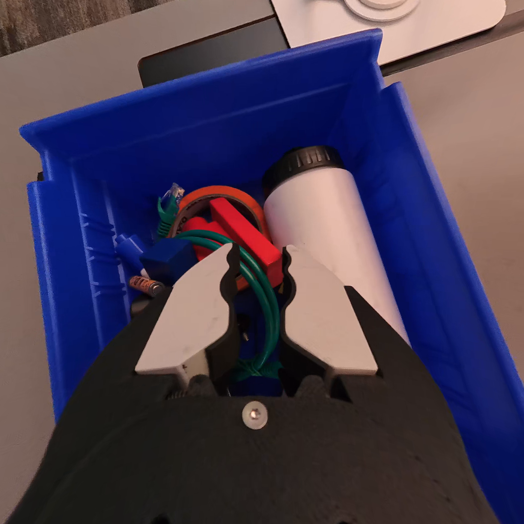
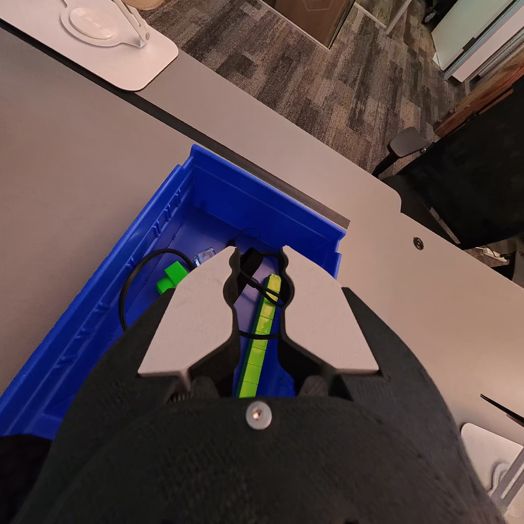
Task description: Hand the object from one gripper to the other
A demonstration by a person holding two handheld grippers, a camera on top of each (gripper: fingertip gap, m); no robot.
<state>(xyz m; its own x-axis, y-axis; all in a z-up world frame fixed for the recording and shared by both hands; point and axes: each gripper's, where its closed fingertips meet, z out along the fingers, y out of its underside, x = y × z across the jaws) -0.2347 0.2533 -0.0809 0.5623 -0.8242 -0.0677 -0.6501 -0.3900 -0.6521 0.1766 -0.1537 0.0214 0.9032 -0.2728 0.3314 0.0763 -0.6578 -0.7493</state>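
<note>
The left gripper (image 1: 259, 249) tilts down into a blue bin (image 1: 198, 119), jaws spread and empty, over one coiled green cable (image 1: 263, 286), one red block (image 1: 243, 235), one orange tape roll (image 1: 226, 195) and one white bottle (image 1: 326, 241). The right gripper (image 2: 259, 251) hovers over another blue bin (image 2: 85, 326) on the grey surface (image 2: 71, 156), jaws spread, above one lime-green bar (image 2: 261, 334) and one black cord (image 2: 127, 283).

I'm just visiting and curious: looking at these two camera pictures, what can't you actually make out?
- Left wrist view: the near end of the white bottle and the floor of the blue bin are hidden by the left gripper.
- Right wrist view: the near end of the green strip is hidden by the right gripper.
- Either view: the other gripper does not show.
- Which object gets handed over is unclear.
</note>
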